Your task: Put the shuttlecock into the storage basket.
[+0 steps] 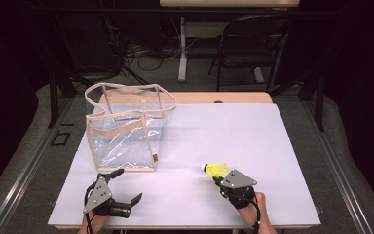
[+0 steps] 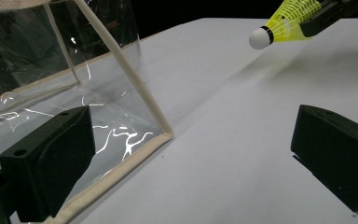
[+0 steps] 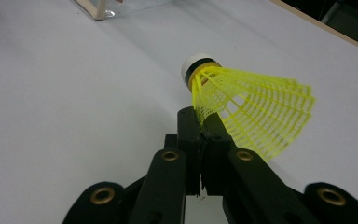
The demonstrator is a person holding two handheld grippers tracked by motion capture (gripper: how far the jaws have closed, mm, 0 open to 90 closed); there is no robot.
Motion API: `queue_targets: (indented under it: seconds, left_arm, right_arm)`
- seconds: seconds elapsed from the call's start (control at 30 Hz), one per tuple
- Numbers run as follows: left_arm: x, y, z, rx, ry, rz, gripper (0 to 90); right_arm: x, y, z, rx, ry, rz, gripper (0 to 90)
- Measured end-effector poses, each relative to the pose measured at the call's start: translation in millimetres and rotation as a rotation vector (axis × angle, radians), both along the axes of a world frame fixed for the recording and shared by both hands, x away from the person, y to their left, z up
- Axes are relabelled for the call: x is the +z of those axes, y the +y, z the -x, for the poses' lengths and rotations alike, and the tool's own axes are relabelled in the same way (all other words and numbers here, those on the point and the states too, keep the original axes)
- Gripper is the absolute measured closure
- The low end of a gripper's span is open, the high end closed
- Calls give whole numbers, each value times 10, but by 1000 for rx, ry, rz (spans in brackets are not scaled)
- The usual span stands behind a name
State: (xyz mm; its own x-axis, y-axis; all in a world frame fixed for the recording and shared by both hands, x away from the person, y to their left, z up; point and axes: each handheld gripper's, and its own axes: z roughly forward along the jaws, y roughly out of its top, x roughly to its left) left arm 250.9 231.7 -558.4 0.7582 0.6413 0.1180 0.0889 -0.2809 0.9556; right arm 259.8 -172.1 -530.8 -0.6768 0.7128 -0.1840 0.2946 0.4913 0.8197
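A: Where is the yellow plastic-mesh shuttlecock with the white cork tip and black band [image 3: 242, 105]?

B: It sits at the tips of the right claw [image 3: 204, 122]. The two black jaws are pressed together on the edge of its mesh skirt, so that claw grips the shuttlecock. The cork end points away from the claw, and the skirt fans out to one side of the jaws.

A: Does it rest on the surface?

B: In the left gripper view the shuttlecock [image 2: 286, 23] hangs clear above the white sheet covering the table [image 2: 242, 140], with a soft shadow under it. In the high view it [image 1: 215, 168] lies just ahead of the right claw [image 1: 219, 181], close to the near edge of the sheet.

A: And the other claw?

B: The left claw [image 1: 126, 187] rests low near the front edge, its jaws spread wide with nothing between them. From its own camera, one jaw stands in front of the bottom seam of the clear plastic tote bag with beige fabric trim [image 2: 121, 93], and the other over bare sheet.

A: So the bag is close to it?

B: Just beyond it. The bag [image 1: 126, 129] stands upright, open at the top, well to the left of the right claw and the shuttlecock. Behind the table stands a dark folding chair [image 1: 253, 44].
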Motion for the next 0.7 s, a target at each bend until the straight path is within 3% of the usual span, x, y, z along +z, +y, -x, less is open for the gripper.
queue_targets:
  seconds: [0.7]
  left_arm:
    - [6, 25, -6, 15, -4, 1, 0]
  right_arm:
    - [168, 88, -24, 12, -18, -4, 887]
